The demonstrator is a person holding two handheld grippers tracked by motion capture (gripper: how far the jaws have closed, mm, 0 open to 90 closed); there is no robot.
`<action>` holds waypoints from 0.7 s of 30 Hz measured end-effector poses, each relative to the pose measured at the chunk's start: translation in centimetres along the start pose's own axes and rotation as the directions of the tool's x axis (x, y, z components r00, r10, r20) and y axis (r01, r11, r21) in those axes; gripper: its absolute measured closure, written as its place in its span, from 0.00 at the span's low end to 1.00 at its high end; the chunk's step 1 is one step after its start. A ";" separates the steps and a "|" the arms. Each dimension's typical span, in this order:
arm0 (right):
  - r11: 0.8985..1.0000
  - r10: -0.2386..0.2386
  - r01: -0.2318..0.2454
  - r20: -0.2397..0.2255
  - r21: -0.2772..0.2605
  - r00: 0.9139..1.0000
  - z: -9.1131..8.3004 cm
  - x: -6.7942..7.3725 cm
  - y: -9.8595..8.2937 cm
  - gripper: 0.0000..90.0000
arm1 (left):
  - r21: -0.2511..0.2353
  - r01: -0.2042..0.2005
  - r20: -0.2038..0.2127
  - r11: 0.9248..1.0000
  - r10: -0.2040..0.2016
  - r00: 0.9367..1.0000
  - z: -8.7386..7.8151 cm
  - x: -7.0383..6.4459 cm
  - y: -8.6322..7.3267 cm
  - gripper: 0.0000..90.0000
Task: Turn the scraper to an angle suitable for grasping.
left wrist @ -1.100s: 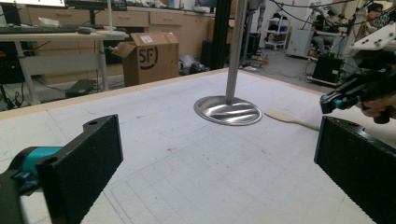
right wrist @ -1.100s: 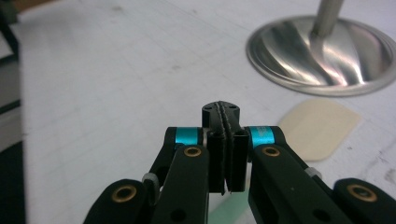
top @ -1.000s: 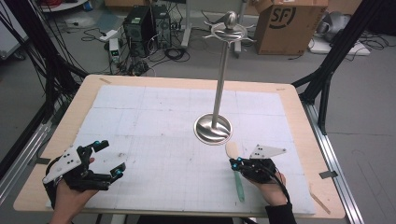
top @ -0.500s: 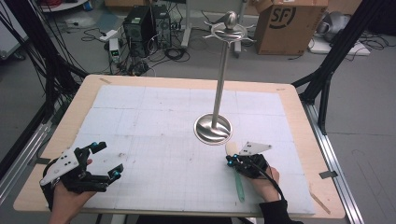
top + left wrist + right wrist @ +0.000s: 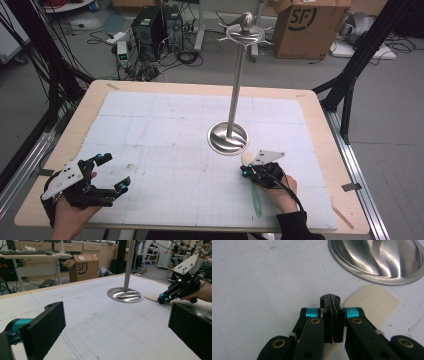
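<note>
Stand base (image 5: 228,138) just beyond spatula (image 5: 255,192), right claw (image 5: 244,171) atop.

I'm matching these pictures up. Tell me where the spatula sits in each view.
High view: spatula lower right, under the right gripper.
Left gripper view: cream blade at right, beside the base.
Right gripper view: blade right of centre, past the jaws.
Shared landmark: round steel base.

Cream-bladed spatula (image 5: 248,161) with green handle, apparently lying flat beside the stand's base.
</note>
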State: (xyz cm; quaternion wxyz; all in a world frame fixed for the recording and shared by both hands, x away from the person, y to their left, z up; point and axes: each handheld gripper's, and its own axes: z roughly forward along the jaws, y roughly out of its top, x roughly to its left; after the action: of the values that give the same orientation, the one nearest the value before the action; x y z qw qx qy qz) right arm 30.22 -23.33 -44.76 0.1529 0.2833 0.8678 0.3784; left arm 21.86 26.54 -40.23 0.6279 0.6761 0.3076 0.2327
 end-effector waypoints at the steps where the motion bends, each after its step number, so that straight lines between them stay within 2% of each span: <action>1: 1.000 0.009 -0.009 0.006 0.000 1.000 0.0 0.1 0.0 0.99 | -0.001 0.001 0.000 1.000 -0.001 1.000 0.0 0.0 0.0 0.02; 14: 0.999 0.033 -0.033 0.007 -0.008 0.999 -0.8 -0.8 -0.9 0.99 | -0.011 0.000 -0.002 1.000 0.000 1.000 -0.4 0.1 0.2 0.02; 21: 0.996 0.086 -0.085 0.021 -0.024 0.996 -2.3 -1.9 -2.5 0.99 | -0.007 -0.002 0.001 1.000 0.002 1.000 -0.2 0.0 0.2 0.02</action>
State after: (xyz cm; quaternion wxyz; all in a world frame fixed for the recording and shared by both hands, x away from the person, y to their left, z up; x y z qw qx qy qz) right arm 29.64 -27.15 -45.00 0.1496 0.3225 0.8487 0.3916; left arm 21.76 26.70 -40.05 0.6302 0.6741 0.3058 0.2343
